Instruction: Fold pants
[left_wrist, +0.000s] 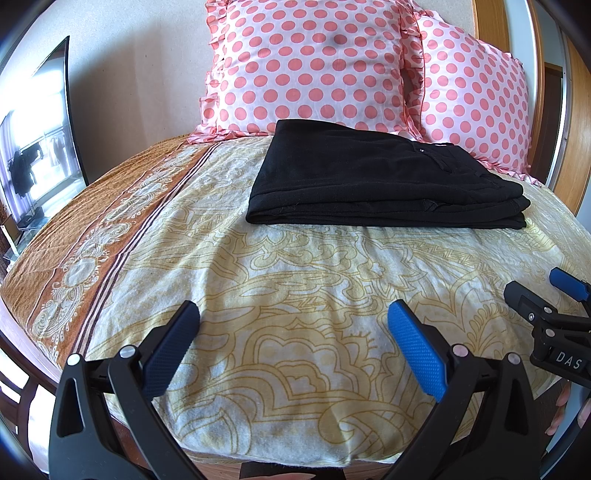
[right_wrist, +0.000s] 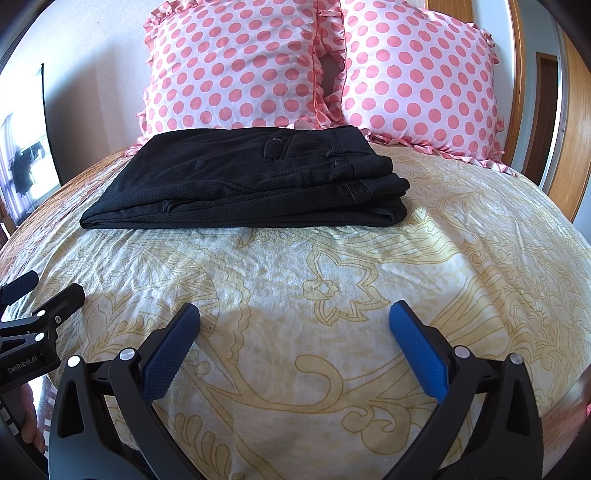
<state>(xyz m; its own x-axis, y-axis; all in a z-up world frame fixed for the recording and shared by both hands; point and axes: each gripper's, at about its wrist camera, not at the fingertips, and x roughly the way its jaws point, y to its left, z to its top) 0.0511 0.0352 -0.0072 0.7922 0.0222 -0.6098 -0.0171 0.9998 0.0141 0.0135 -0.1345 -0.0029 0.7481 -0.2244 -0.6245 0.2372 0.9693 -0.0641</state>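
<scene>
My left hand-held gripper (left_wrist: 293, 345) released, jaws spread wide, nothing between, hovering over near end of bed (left_wrist: 314, 288). My right hand-held gripper (right_wrist: 295, 347) same: jaws wide apart, empty. Black pants (right_wrist: 243, 184) folded into flat stack, lying on bedsheet at far end, well apart from both grippers, just before two pink polka-dot pillows (right_wrist: 325, 66). Left gripper visible at right view's left edge.
</scene>
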